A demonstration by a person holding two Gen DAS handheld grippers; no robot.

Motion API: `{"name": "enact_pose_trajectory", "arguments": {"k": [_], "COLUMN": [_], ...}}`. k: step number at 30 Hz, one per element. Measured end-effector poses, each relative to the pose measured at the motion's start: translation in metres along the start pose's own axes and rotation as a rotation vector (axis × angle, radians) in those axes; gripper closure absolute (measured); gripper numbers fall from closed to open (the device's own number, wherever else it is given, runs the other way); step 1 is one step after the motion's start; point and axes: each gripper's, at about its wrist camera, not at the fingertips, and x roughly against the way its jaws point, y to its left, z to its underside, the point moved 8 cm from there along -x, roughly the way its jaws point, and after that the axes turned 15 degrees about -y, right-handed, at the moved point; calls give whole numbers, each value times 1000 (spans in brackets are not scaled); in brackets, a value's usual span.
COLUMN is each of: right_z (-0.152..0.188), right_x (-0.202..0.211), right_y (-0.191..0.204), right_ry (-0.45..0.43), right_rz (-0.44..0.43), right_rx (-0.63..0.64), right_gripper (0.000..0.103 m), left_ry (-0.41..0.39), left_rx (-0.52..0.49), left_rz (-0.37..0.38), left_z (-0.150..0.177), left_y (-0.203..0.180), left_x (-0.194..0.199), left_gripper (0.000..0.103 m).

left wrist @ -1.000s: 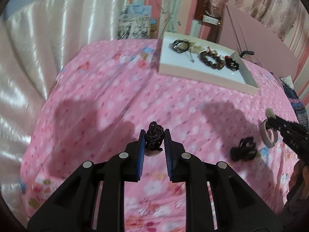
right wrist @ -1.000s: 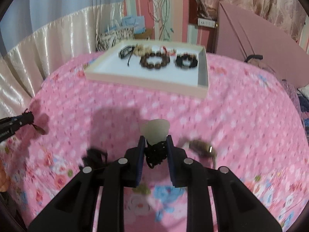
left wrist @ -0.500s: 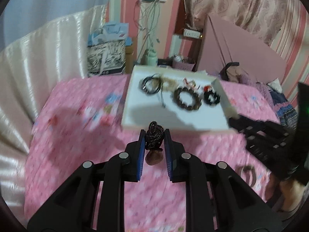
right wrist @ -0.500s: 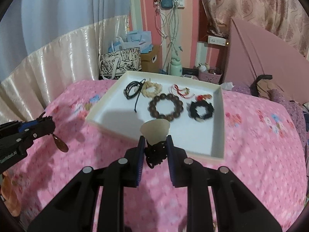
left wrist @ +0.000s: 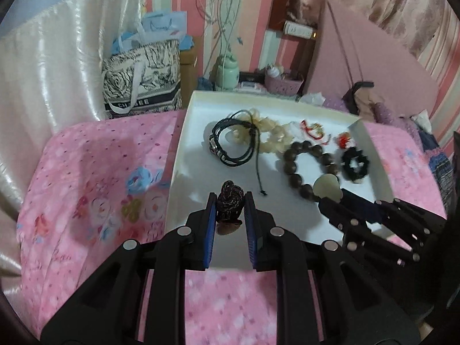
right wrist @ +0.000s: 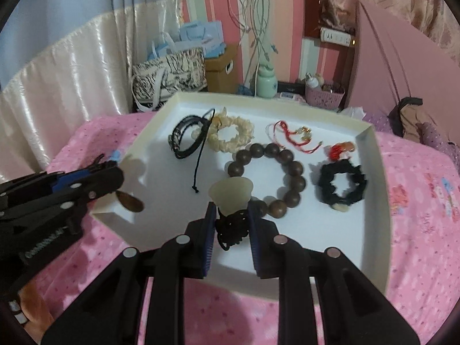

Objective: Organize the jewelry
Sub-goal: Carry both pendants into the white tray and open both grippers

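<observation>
we hold the left gripper [left wrist: 230,210] clamped on a dark braided cord with brown pendant [left wrist: 230,205], the right gripper [right wrist: 231,218] clamped on a black knotted cord with pale jade pendant [right wrist: 231,191], both over the shallow white tray [right wrist: 371,201]. releasing here risks the pale pendant landing on the brown wooden bead bracelet [right wrist: 283,178] and tangling.

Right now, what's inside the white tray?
In the tray: black cord bracelet, cream bracelet, wooden beads, red string, black scrunchie. The claws hide its near part.

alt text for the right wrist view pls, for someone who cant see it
The right gripper is shut on a black cord with pale pendant, held over the near edge of a white tray on a pink bedspread. The tray holds a brown bead bracelet and other bracelets; the left gripper carries a brown pendant at left.
</observation>
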Motion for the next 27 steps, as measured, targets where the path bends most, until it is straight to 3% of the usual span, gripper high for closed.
{"name": "enact_pose_trajectory", "arguments": {"k": [4, 10, 27], "right_z": [13, 8, 10], "right_x": [-23, -37, -42], "right_y": [1, 6, 3], "right_ry": [43, 21, -2], "right_rz": [6, 16, 40], "right_rx": [-10, 1, 12], "right_gripper": [81, 81, 80], "left_ry": [36, 65, 52], "left_rx": [-12, -2, -25], "left_rz": [-36, -59, -97], "left_z": [5, 11, 19], "left_y": [10, 22, 27], "left_x": [-29, -54, -62], "left_gripper": [86, 86, 85]}}
